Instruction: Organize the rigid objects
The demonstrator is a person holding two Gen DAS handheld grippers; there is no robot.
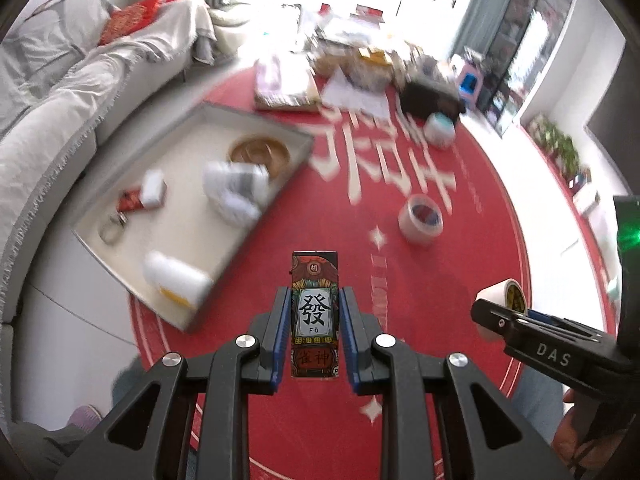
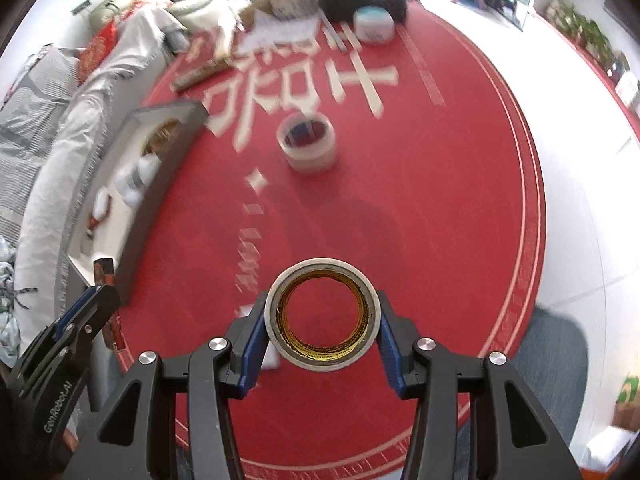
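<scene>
My left gripper is shut on a small card box printed with a mahjong tile design, held upright above the red round rug. My right gripper is shut on a roll of tape with a white outside and gold inner ring, its hole facing the camera. In the left wrist view that same right gripper and its tape roll show at the right edge. In the right wrist view the left gripper shows at the lower left with the card box.
A shallow grey tray on the rug's left holds a wooden ring, a red keychain and several white wrapped items. A second tape roll stands on the rug. Beyond are a white tub, boxes and papers. A covered sofa runs along the left.
</scene>
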